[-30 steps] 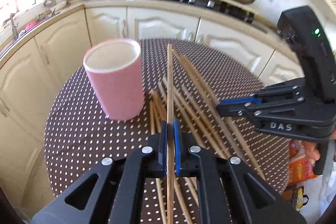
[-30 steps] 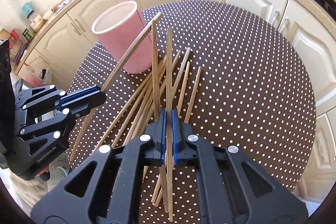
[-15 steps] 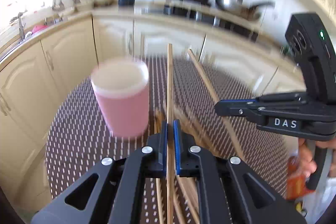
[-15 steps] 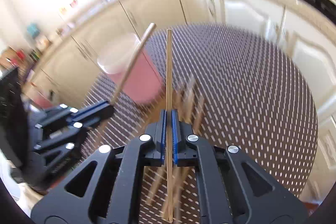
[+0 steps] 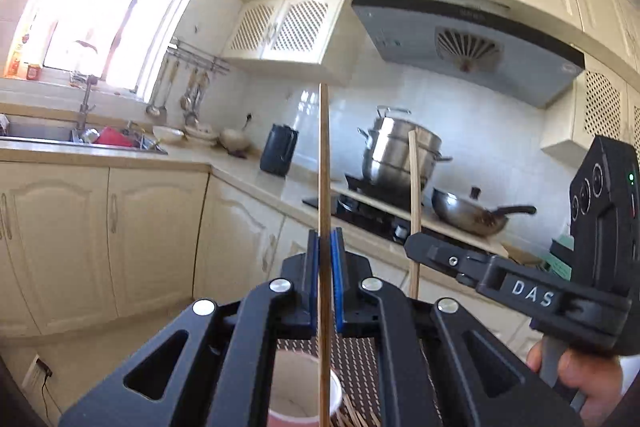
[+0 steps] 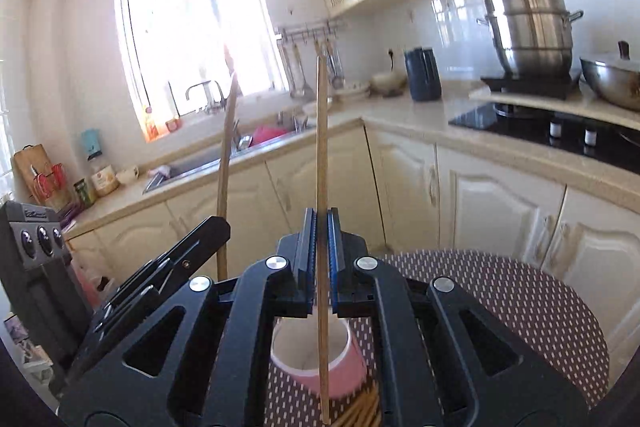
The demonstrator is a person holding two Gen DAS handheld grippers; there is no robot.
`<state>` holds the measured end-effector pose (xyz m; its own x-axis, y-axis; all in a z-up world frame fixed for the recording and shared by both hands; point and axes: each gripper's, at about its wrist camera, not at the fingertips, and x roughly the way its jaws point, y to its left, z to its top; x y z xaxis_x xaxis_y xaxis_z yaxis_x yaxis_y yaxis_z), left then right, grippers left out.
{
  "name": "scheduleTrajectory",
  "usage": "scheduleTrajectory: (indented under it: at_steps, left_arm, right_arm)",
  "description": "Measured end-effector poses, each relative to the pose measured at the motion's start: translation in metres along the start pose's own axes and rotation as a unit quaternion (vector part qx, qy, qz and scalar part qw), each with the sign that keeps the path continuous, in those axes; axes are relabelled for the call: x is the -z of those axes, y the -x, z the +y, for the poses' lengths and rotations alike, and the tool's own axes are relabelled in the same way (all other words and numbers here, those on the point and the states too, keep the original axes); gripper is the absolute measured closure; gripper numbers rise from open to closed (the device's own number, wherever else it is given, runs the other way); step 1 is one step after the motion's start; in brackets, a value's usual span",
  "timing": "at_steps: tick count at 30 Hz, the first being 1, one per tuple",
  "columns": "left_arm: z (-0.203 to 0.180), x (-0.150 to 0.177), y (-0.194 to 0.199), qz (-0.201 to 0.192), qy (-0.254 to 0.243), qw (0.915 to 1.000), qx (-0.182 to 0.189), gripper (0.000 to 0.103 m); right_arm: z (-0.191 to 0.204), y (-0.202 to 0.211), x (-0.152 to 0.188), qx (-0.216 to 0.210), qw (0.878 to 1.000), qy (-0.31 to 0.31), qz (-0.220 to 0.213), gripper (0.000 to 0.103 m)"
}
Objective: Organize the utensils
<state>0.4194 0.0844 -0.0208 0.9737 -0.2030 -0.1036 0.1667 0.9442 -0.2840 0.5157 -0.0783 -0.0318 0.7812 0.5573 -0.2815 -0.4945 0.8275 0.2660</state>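
Observation:
My left gripper (image 5: 325,247) is shut on a wooden chopstick (image 5: 324,167), held upright above the pink cup (image 5: 304,391). Its lower end hangs over the cup's rim. My right gripper (image 6: 322,227) is shut on a second chopstick (image 6: 321,147), also upright, its lower end in front of the pink cup (image 6: 344,371). Each gripper shows in the other's view: the right one (image 5: 416,247) with its chopstick (image 5: 414,187), the left one (image 6: 216,227) with its chopstick (image 6: 226,147). Loose chopsticks (image 6: 360,411) lie on the table beside the cup.
The round table has a brown dotted cloth (image 6: 520,307). Behind it run cream cabinets (image 5: 120,227), a sink (image 6: 224,159), a hob with a steel steamer pot (image 5: 396,159) and a wok (image 5: 464,215), and a dark kettle (image 6: 422,75).
Both grippers have lifted their chopsticks off the pile and tilted them upright. The views swung up from the tabletop to the kitchen wall; the cup now sits below the grippers.

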Motion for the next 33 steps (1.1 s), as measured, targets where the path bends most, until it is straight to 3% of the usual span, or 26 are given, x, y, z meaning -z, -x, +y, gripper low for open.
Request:
scheduleTrajectory:
  at_steps: [6, 10, 18, 33]
  left_arm:
    - [0.012, 0.006, -0.023, -0.045, 0.014, 0.9989, -0.005, 0.097]
    - [0.026, 0.015, -0.032, -0.053, 0.011, 0.9983, -0.022, 0.097]
    - [0.025, 0.046, -0.039, -0.015, -0.016, 0.9994, -0.029, 0.097]
    - [0.019, 0.072, 0.005, 0.084, -0.059, 0.994, -0.038, 0.095]
  right_arm:
    - [-0.002, -0.018, -0.008, -0.006, 0.998, -0.011, -0.056, 0.097]
    - [0.0, -0.029, -0.005, -0.011, 0.998, 0.003, -0.06, 0.097]
    - [0.002, -0.035, 0.03, -0.01, 0.999, 0.03, -0.022, 0.097]
    - [0.01, -0.003, 0.08, 0.029, 0.997, 0.063, 0.015, 0.097]
